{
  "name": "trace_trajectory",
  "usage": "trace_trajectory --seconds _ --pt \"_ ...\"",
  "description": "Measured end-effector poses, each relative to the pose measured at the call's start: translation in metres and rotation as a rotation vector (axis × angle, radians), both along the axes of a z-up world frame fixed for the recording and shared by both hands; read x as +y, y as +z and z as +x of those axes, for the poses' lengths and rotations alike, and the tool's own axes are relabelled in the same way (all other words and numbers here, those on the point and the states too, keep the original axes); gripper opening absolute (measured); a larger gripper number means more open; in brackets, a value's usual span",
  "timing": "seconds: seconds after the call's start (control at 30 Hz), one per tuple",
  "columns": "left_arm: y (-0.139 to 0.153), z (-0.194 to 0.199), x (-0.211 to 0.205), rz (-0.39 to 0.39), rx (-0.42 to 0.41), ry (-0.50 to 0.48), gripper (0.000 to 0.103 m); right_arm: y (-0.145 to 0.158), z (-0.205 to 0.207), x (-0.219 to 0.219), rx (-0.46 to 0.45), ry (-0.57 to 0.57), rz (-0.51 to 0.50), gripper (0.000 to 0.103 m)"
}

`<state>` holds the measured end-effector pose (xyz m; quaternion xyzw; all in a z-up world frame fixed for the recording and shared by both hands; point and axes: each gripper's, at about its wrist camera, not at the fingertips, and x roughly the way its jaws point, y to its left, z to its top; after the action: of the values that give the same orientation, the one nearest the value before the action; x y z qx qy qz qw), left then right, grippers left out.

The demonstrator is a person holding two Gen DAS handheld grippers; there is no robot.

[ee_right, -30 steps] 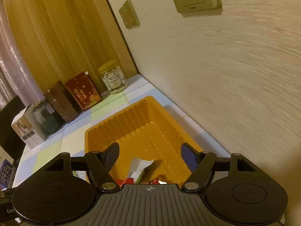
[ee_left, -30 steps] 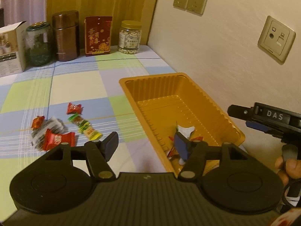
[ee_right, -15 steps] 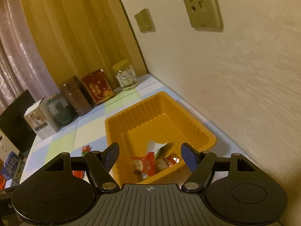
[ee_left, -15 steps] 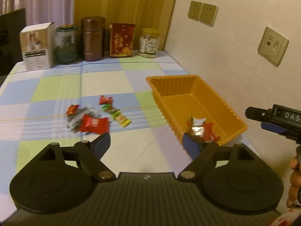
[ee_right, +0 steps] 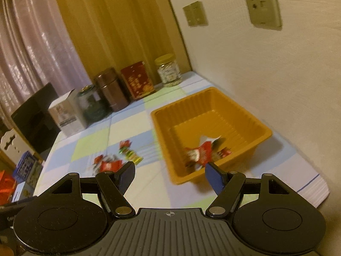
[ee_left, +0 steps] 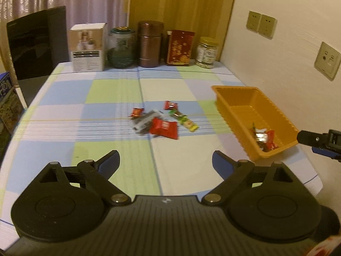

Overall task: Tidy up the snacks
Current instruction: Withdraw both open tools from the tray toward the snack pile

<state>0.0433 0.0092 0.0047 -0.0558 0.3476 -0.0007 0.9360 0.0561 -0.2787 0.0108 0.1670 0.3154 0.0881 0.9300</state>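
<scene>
An orange tray [ee_left: 238, 89] [ee_right: 266, 132] stands by the right wall with a few wrapped snacks [ee_left: 265, 138] [ee_right: 201, 152] in its near end. Loose snacks lie mid-table: a large red packet [ee_left: 164, 128], two small red candies [ee_left: 170, 105], a green-yellow bar [ee_left: 184, 120] and a grey packet [ee_left: 145, 121]. This pile [ee_right: 110, 163] shows blurred in the right wrist view. My left gripper [ee_left: 166, 163] hangs above the near table, jaws still opening, nothing between them. My right gripper [ee_right: 170, 176] is open and empty over the tray's near corner; its tip [ee_left: 313, 138] shows at the right edge.
A white box [ee_left: 88, 47], a glass jar [ee_left: 121, 49], a brown canister [ee_left: 150, 43], a red box [ee_left: 180, 48] and a yellow-lidded jar [ee_left: 206, 52] line the back of the table. A dark chair [ee_left: 36, 40] stands at the left. The wall with sockets [ee_left: 326, 60] runs along the right.
Both grippers have pulled back from the tray toward the near table edge. The left jaws have spread wider. The snacks dropped in the tray stay there.
</scene>
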Motion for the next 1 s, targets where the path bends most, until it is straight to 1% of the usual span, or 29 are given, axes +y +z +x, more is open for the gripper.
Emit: trace_trajectory --seconds 0.1,0.4,0.63,0.77,0.83,1.0 --pt "0.000 -0.004 0.009 0.024 -0.005 0.009 0.093 -0.001 -0.002 0.011 0.003 0.021 -0.005 0.072" --pt "-0.002 -0.009 0.026 0.024 0.005 0.026 0.093 -0.001 -0.003 0.033 0.000 0.075 -0.038 0.072" --pt "-0.006 -0.007 0.034 0.047 -0.001 0.028 0.093 -0.003 0.001 0.045 -0.004 0.110 -0.071 0.072" --pt "-0.006 -0.003 0.041 0.068 -0.024 0.029 0.093 -0.007 0.007 0.056 -0.002 0.144 -0.088 0.072" --pt "-0.006 0.002 0.046 0.066 -0.030 0.035 0.093 -0.009 0.013 0.062 0.005 0.170 -0.088 0.072" --pt "-0.008 0.017 0.061 0.054 -0.043 0.031 0.093 -0.016 0.030 0.086 0.003 0.240 -0.133 0.072"
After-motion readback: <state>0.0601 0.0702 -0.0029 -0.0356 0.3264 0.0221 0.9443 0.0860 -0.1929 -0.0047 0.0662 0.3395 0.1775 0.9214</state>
